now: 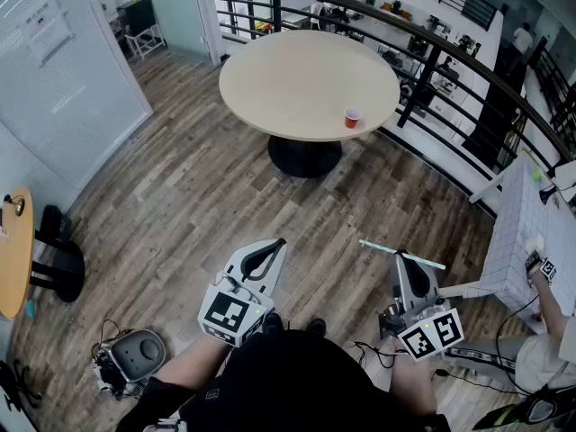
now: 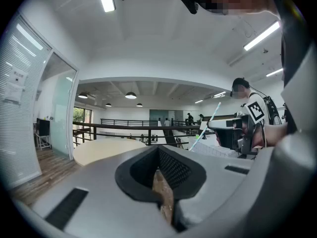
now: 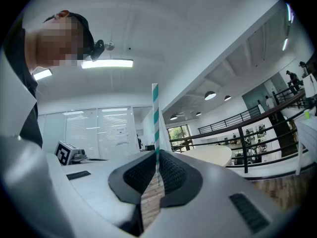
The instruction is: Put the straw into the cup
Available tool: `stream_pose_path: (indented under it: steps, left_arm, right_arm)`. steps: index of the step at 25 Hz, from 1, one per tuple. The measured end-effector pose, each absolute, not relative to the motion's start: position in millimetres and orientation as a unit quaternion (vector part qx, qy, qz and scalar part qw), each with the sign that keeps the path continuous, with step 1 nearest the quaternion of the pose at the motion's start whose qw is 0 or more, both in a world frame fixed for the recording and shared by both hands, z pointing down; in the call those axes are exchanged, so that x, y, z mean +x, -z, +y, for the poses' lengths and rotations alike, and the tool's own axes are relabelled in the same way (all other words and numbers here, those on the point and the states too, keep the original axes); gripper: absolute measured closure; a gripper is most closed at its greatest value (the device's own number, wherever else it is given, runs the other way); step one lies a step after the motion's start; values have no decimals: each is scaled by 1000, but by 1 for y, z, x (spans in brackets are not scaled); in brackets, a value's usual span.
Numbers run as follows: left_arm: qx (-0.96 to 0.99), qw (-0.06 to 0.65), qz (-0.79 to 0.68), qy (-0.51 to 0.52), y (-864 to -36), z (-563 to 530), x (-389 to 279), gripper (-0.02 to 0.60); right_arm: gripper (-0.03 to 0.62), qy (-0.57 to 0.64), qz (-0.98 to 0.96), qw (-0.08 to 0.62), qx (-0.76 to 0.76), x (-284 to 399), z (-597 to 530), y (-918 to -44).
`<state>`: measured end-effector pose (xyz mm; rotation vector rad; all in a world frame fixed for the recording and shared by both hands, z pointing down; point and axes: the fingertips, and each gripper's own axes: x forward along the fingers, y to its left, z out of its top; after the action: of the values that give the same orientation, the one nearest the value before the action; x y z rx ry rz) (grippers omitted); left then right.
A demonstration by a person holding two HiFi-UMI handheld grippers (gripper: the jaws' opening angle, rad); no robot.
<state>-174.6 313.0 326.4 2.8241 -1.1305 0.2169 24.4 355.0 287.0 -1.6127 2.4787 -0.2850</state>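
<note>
Currently the right gripper's jaws pinch the teal-and-white striped paper straw crosswise, with the small red plastic cup well ahead on the round beige table, while the left gripper's jaws sit nearly together, empty.

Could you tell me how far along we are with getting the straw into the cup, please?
Done: the striped straw is picked up and clamped in the right gripper. In hand: the person holds it over the floor, well short of the round table. Left: reach the red cup near the table's edge and lower the straw in. The left gripper is shut and empty.
</note>
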Motion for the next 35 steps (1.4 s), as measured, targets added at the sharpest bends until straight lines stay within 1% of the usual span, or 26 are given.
stream_pose_path:
  steps: [12,20,27,35]
  left_arm:
    - [925,48,-370,-76,-330,311,-148,575]
    - [921,45,-377,-83,-337,320,-112,575]
    - [920,36,-379,-90,-342,326,-80,575]
    - [920,32,-380,-90,-344,307,-62,575]
  right_arm:
    - [557,82,842,89,-525,43,359,-287]
    - [557,93,841,115,-521,84,372,-289]
    - [557,97,842,122,-517,117,379,-297]
    - [557,109,837,127,-521,142,363,-302]
